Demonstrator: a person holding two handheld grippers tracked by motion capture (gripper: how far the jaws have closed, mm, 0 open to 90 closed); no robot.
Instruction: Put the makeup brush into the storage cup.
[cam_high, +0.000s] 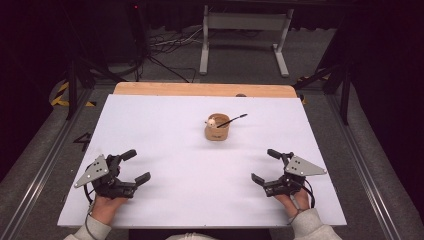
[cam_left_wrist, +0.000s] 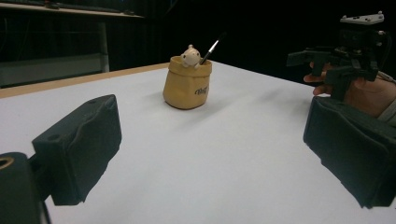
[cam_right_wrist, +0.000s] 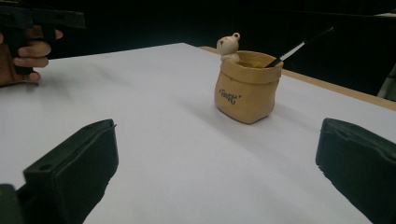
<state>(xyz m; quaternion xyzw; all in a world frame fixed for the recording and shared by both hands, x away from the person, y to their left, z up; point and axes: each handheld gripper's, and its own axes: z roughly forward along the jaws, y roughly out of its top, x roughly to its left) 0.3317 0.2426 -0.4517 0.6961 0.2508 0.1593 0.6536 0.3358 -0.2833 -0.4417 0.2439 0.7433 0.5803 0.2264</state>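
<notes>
White table (cam_high: 165, 120) around tan pot (cam_high: 217, 131)

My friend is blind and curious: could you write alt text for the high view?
A tan sack-shaped holder with a small bear figure and a black pen stands on a white table. Nearer the camera, a person's hands hold the open left gripper and right gripper.
</notes>
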